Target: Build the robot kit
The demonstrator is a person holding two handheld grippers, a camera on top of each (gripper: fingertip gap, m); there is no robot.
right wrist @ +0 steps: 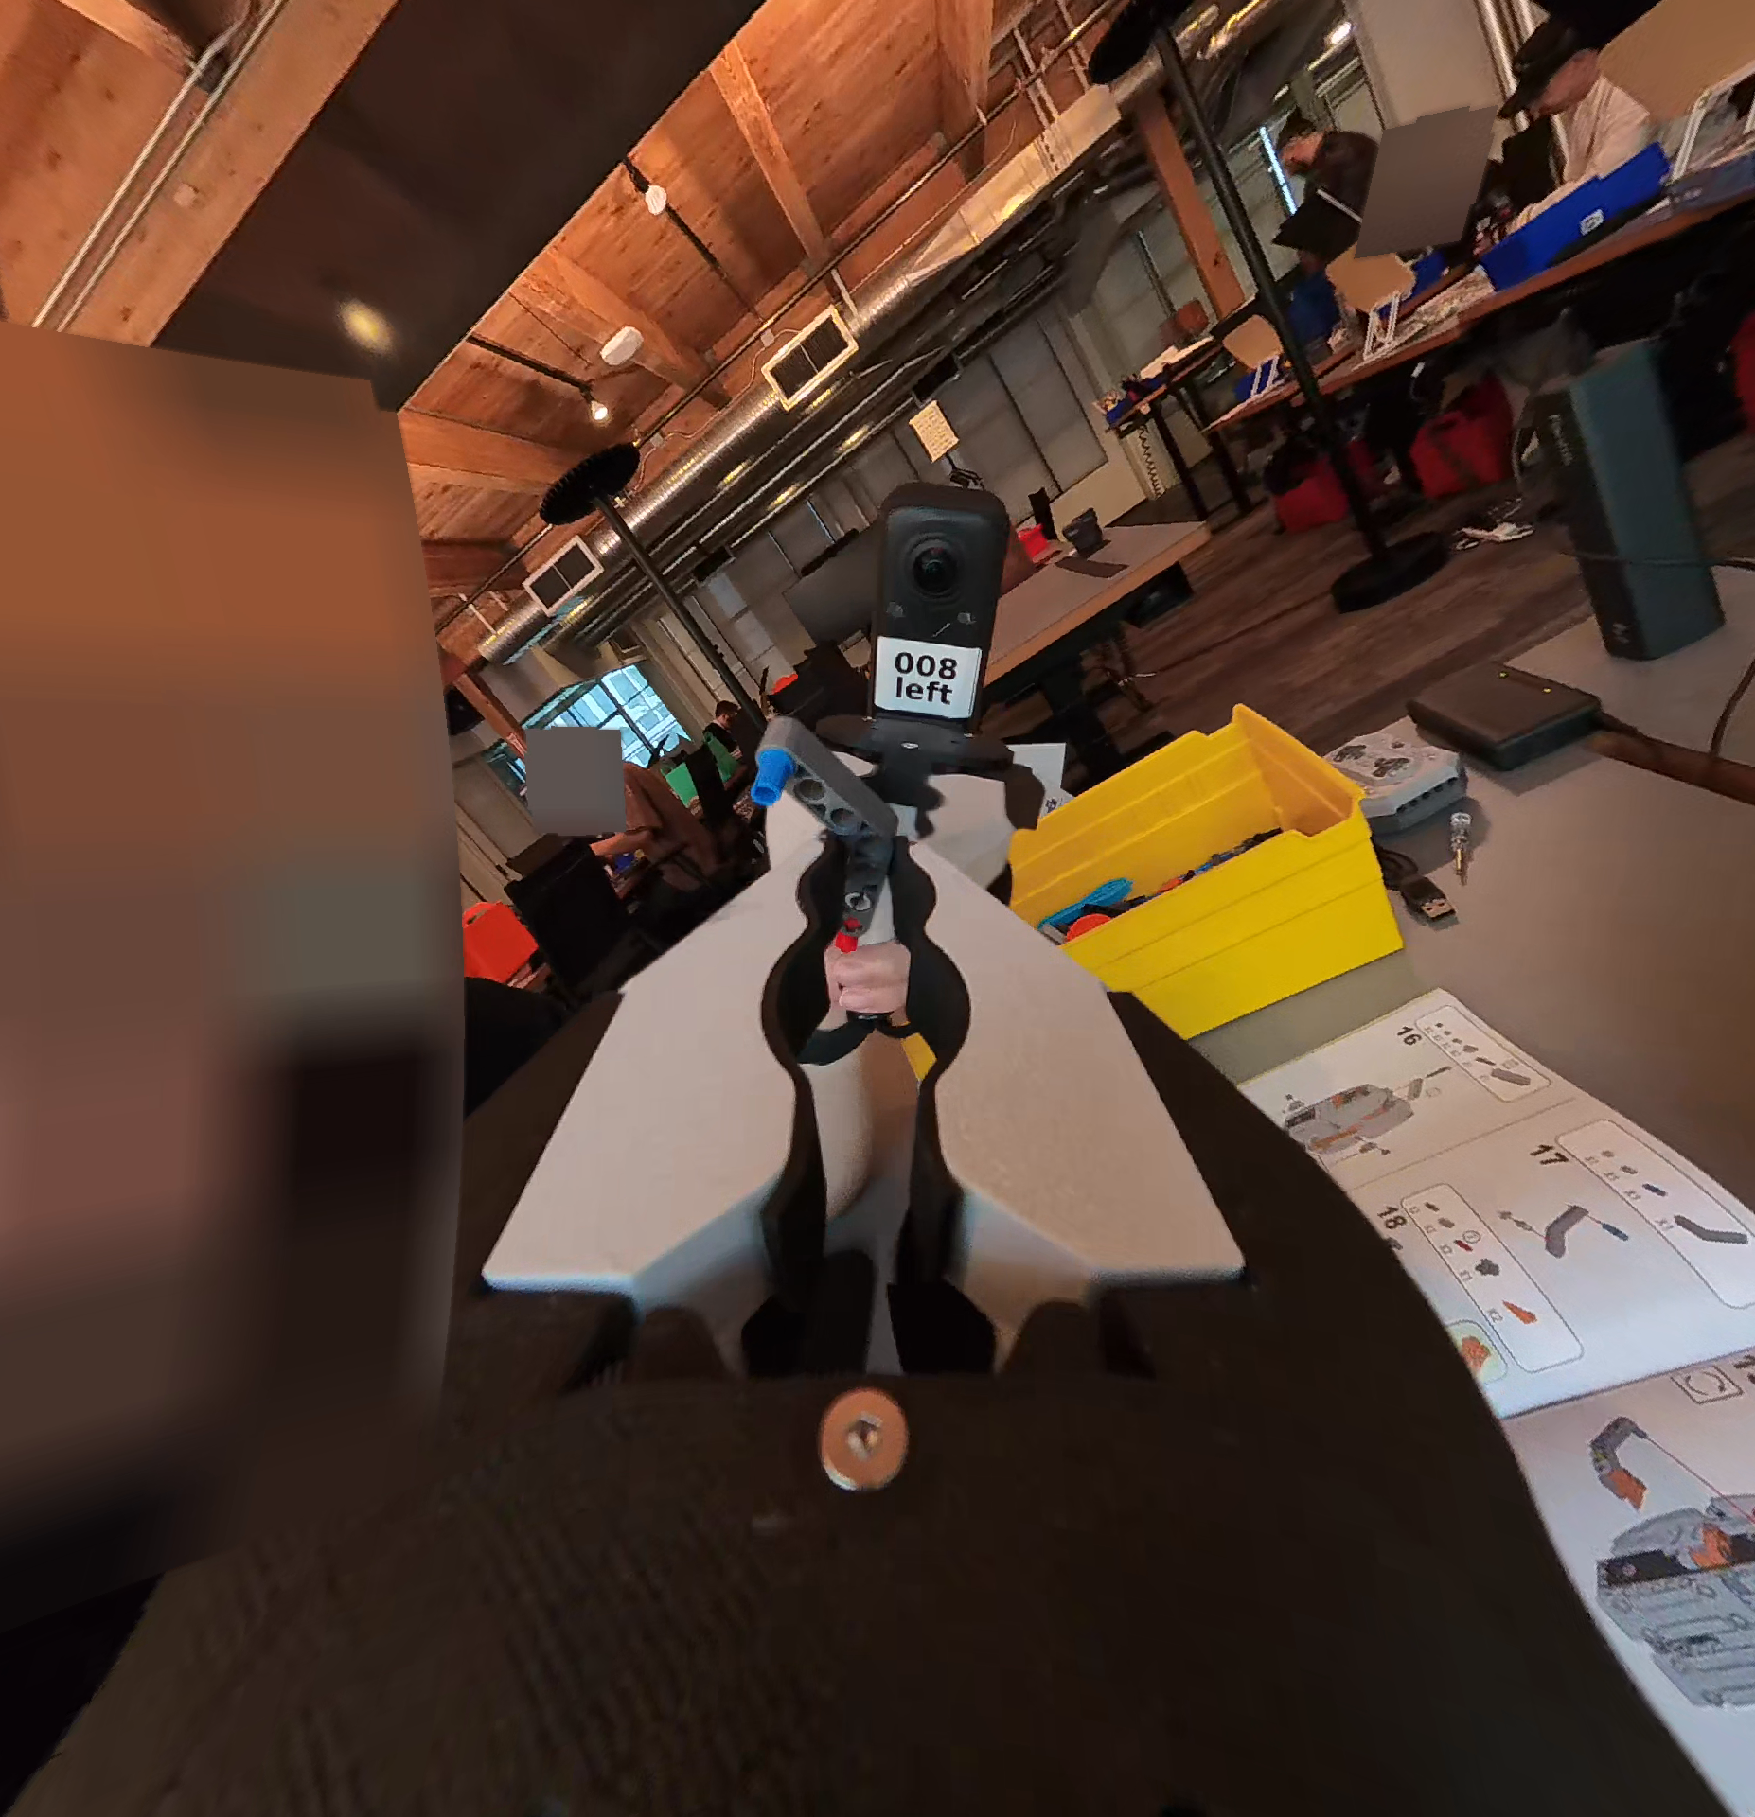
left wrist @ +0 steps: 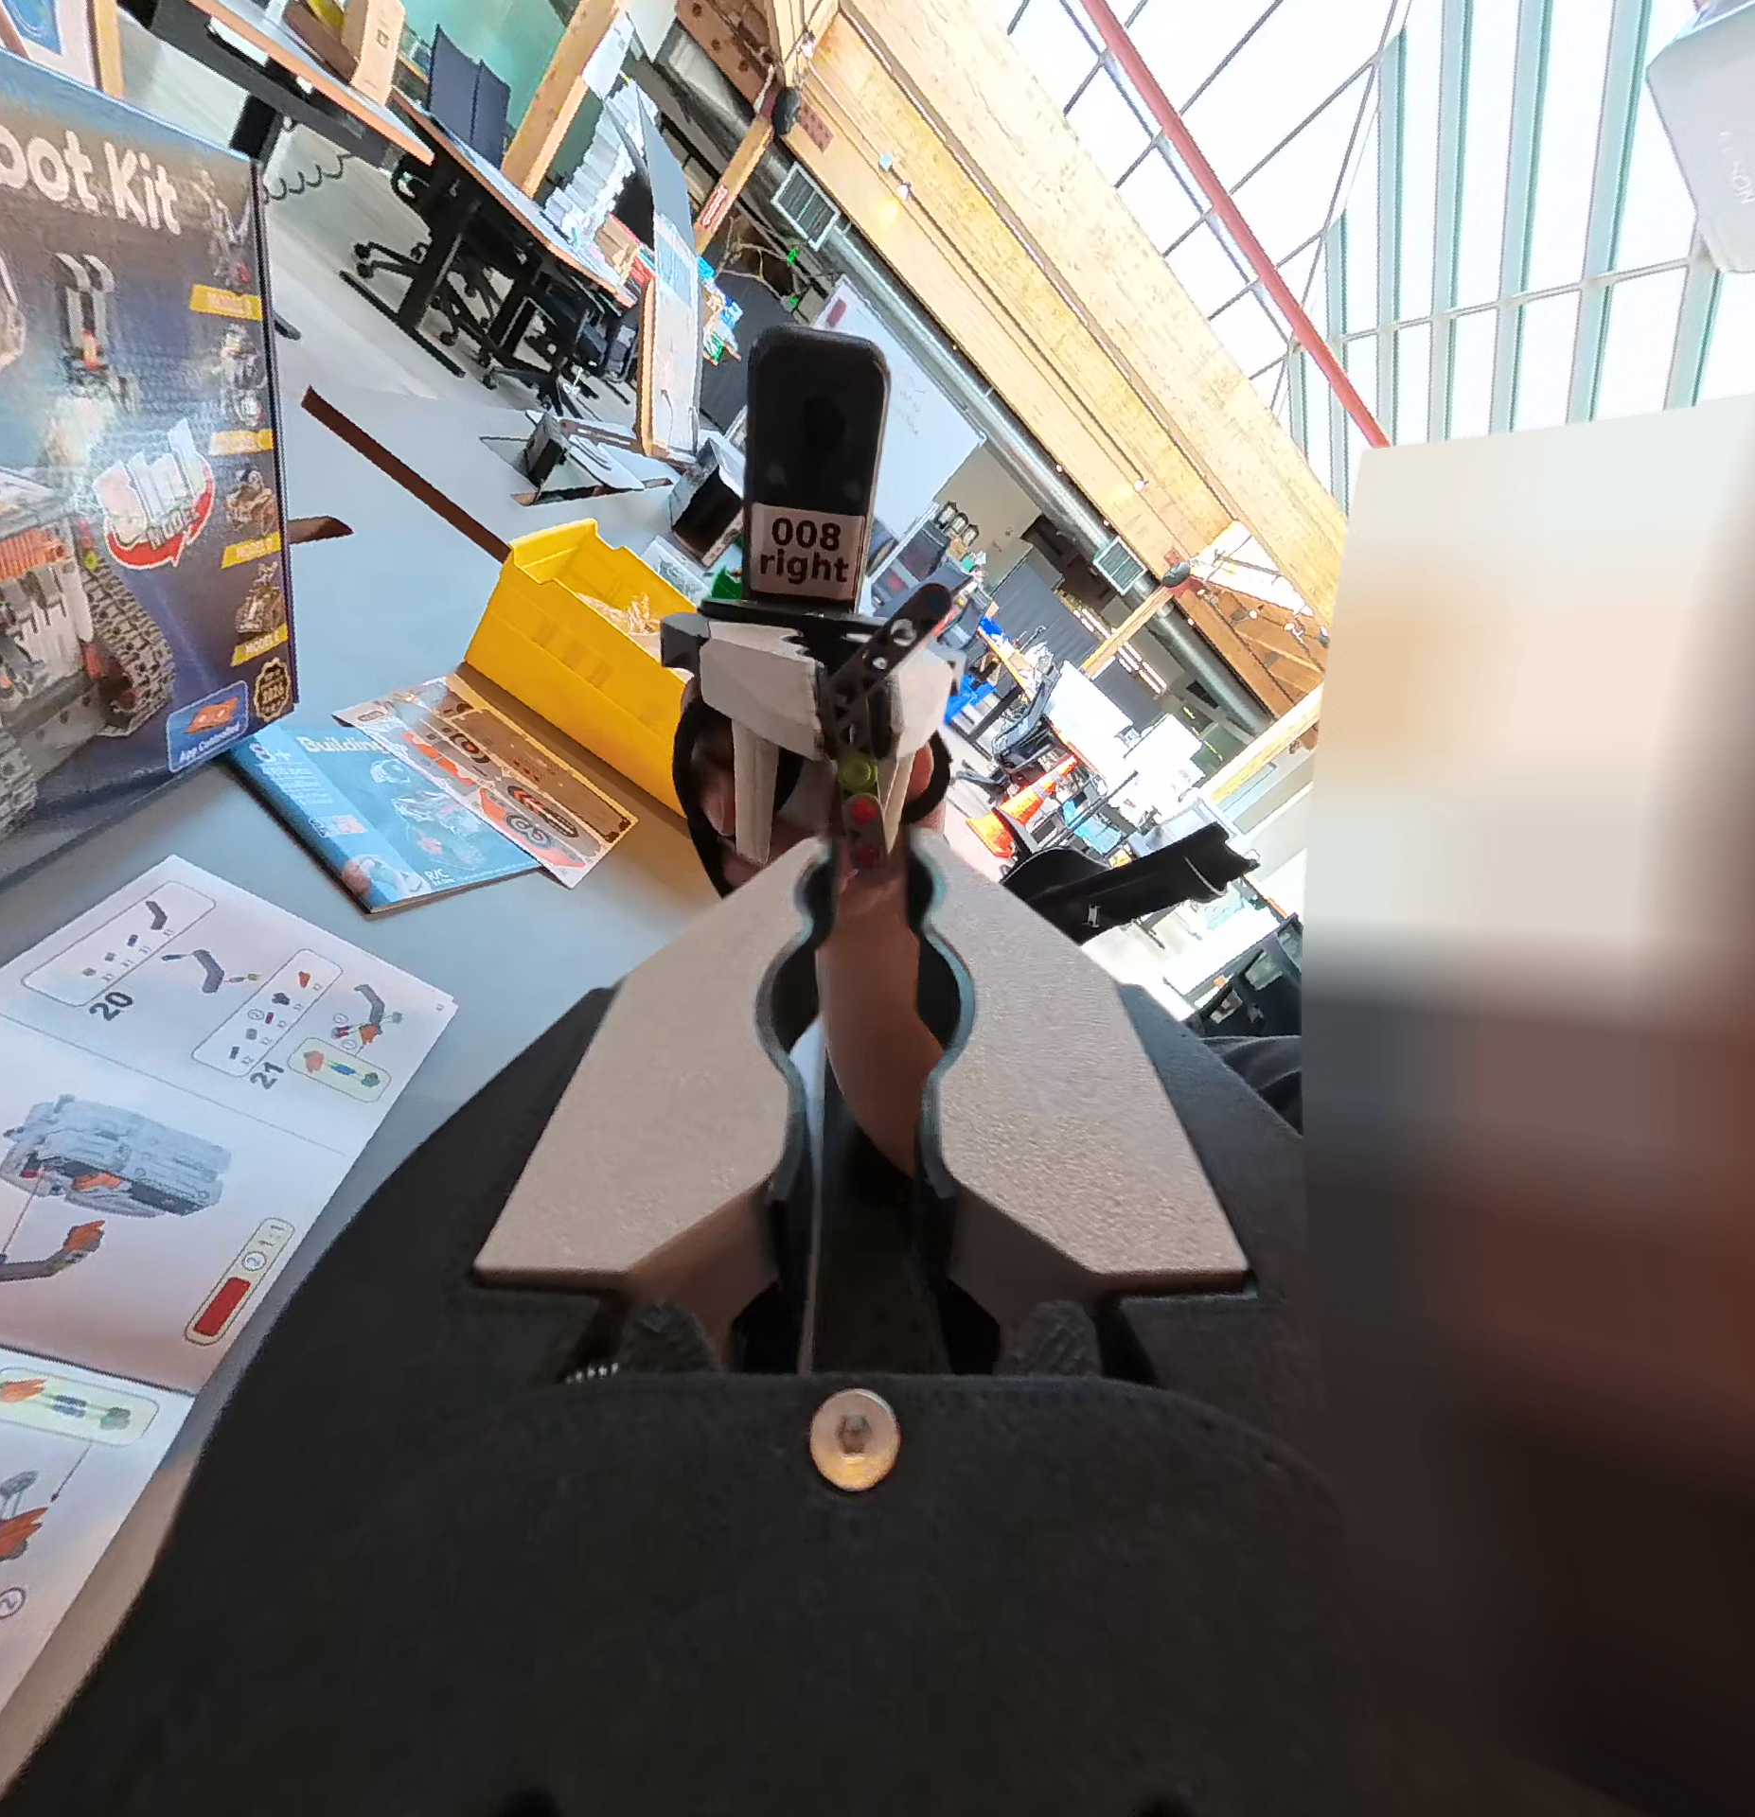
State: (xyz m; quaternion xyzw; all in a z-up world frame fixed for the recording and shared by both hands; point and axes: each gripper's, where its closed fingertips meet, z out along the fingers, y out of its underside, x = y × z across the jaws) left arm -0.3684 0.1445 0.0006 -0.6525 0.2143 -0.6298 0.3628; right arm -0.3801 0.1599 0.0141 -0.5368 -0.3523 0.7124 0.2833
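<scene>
- Above the grey table (left wrist: pixel 520 944), mid-air between the two tools: bent beam (left wrist: pixel 859 703), dark grey, perforated, long axis roughly upright.
- Blue pin (right wrist: pixel 770 777) sticks out of the beam's upper end; green pin (left wrist: pixel 857 772) and red pins (left wrist: pixel 862 811) sit in the lower leg.
- Right gripper (right wrist: pixel 862 865): fingers clamped on the beam's lower leg, upper leg poking out past the tips.
- Left gripper (left wrist: pixel 862 860): tips narrowed right at the beam's red-pinned end. Cannot tell if they pinch it or only touch it.
- Risk, my read: grip is on a thin leg only, so a push from the opposing tips could twist the beam in the jaws or pop it out. A loose pin could fall to the table.
- Risk two: tools are nose to nose, so a small misalignment could knock the fingers together.
- Pose: both tools raised off the table, pointing straight at each other, tips almost meeting. A hand (right wrist: pixel 862 983) wraps the left tool's handle.
- Below: instruction sheet (left wrist: pixel 165 1082) flat on the table, yellow bin (left wrist: pixel 559 629) of parts beyond it, booklet (left wrist: pixel 392 816) beside the bin, kit box (left wrist: pixel 116 442) standing further left.
</scene>
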